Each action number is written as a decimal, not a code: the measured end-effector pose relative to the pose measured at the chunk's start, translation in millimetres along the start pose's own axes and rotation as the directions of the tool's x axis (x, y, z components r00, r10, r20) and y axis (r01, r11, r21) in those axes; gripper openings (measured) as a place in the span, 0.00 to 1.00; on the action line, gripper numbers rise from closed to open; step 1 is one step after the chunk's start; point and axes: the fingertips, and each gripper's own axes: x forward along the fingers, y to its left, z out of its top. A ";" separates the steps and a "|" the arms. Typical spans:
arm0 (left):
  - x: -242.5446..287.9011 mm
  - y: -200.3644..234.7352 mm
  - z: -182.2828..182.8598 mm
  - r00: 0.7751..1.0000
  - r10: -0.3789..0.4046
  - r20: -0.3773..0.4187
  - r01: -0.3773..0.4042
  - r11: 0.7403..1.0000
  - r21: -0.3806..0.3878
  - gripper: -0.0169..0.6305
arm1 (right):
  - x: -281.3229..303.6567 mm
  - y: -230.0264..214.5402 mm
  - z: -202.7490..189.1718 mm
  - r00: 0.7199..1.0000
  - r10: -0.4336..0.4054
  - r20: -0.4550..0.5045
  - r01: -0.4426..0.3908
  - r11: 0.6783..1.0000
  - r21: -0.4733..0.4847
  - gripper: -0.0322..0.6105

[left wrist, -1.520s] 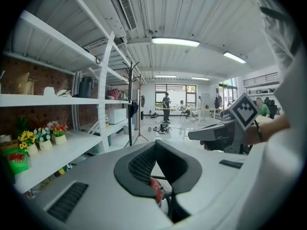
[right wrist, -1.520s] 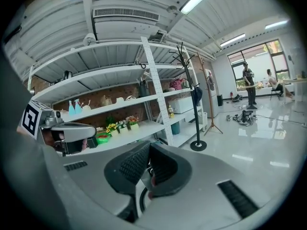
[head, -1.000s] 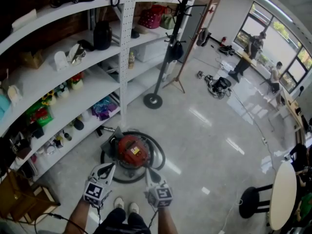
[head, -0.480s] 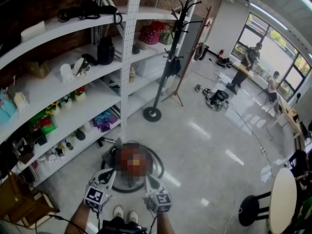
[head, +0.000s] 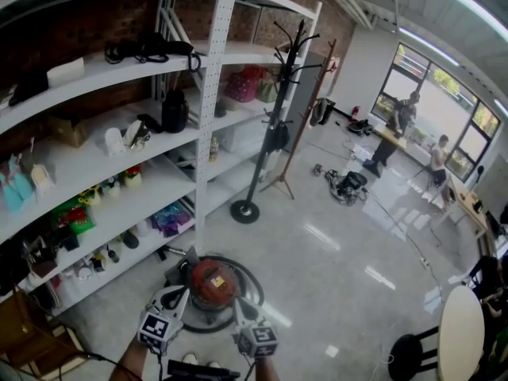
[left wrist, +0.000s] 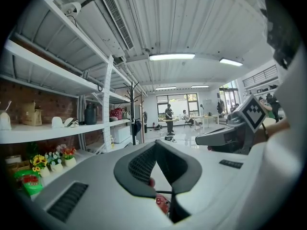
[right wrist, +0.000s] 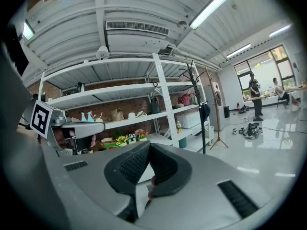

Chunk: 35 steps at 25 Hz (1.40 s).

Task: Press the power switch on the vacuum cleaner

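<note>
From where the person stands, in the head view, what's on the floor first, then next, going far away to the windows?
red vacuum cleaner → coat rack's round base → dark tangle of gear on the floor → standing person by the windows

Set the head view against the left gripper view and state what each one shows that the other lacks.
Head view only: the whole red vacuum cleaner on the floor with its hose ringed round it, and the round table at the right edge.
Left gripper view only: the ceiling lamp and, up close, the left gripper with its jaws closed together and empty, with just a red sliver of the cleaner below them.
Both: the white shelving, the coat stand, the right gripper and people by the far windows.
</note>
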 end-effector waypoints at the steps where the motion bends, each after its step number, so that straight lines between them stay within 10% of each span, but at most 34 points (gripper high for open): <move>1: -1.2 -0.4 3.4 1.000 0.001 0.005 -0.001 1.000 0.004 0.04 | -2.0 -0.7 2.6 1.000 -0.002 0.006 0.002 1.000 -0.004 0.07; 35: -19.3 5.8 43.5 0.994 0.061 0.091 -0.061 0.998 -0.005 0.04 | -30.9 4.6 34.5 0.998 -0.021 0.065 0.024 0.998 -0.051 0.07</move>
